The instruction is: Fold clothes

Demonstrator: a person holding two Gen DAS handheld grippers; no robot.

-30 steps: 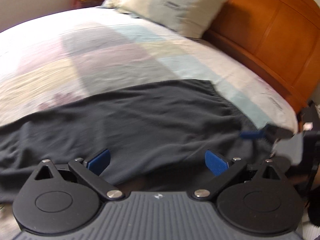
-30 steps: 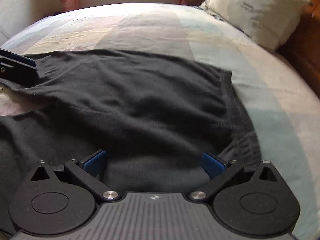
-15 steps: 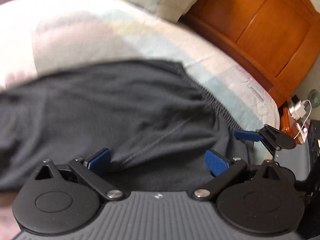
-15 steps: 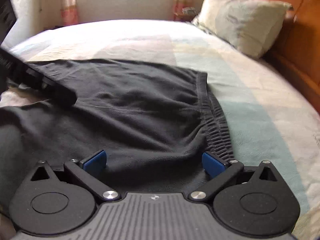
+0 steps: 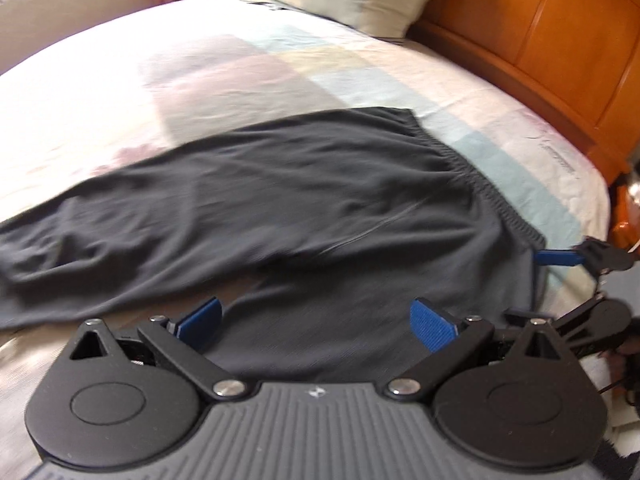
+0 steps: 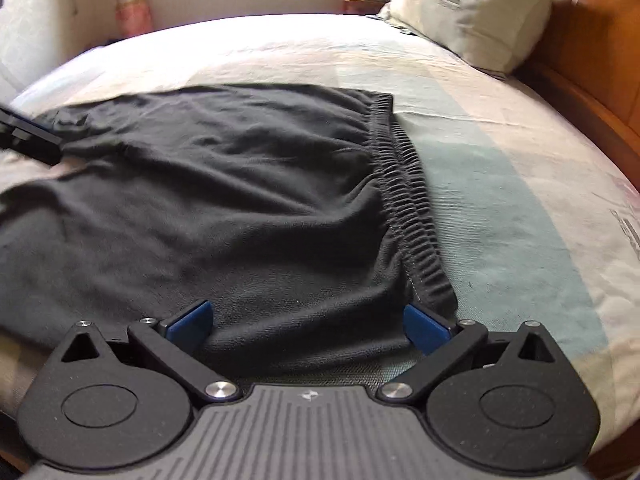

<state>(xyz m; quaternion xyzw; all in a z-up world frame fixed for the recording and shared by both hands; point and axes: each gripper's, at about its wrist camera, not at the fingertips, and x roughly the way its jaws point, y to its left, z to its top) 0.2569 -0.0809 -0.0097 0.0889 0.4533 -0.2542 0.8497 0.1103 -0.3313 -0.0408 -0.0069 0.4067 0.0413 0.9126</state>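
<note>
**Dark trousers spread on bed, both jaws wide, no grasp yet**

Garment: dark grey trousers (image 6: 240,200) lie flat across the bedspread (image 6: 500,184), elastic waistband (image 6: 412,200) toward the headboard side, legs trailing off to the left of the right wrist view. Cloth is creased and slightly bunched around the seat; in the left wrist view a gap between the two legs shows bedspread.

Left hand-held gripper (image 5: 316,320): jaws wide apart, blue pads over the near edge of the fabric at the crotch/leg area, nothing between them.

Right hand-held gripper (image 6: 308,320): jaws wide apart, nothing clamped. The right pad sits just beside the near end of the waistband; fabric lies between the pads.

Stage (judgement): pre-grasp for the first fold; nothing folded yet.

Risks from here:
- Waistband is thick and gathered; a pinch may catch only the top layer, so the lower layer drags and the fold goes crooked.
- Left side could close on one leg only, given the gap between them, leaving the other leg behind.
- Existing creases would get locked into the fold unless the cloth is tensioned first.
- Uneven lift between the two sides would skew the edges.
- The pillow (image 6: 476,12) and wooden headboard (image 5: 552,56) are well apart and pose no hazard.
</note>
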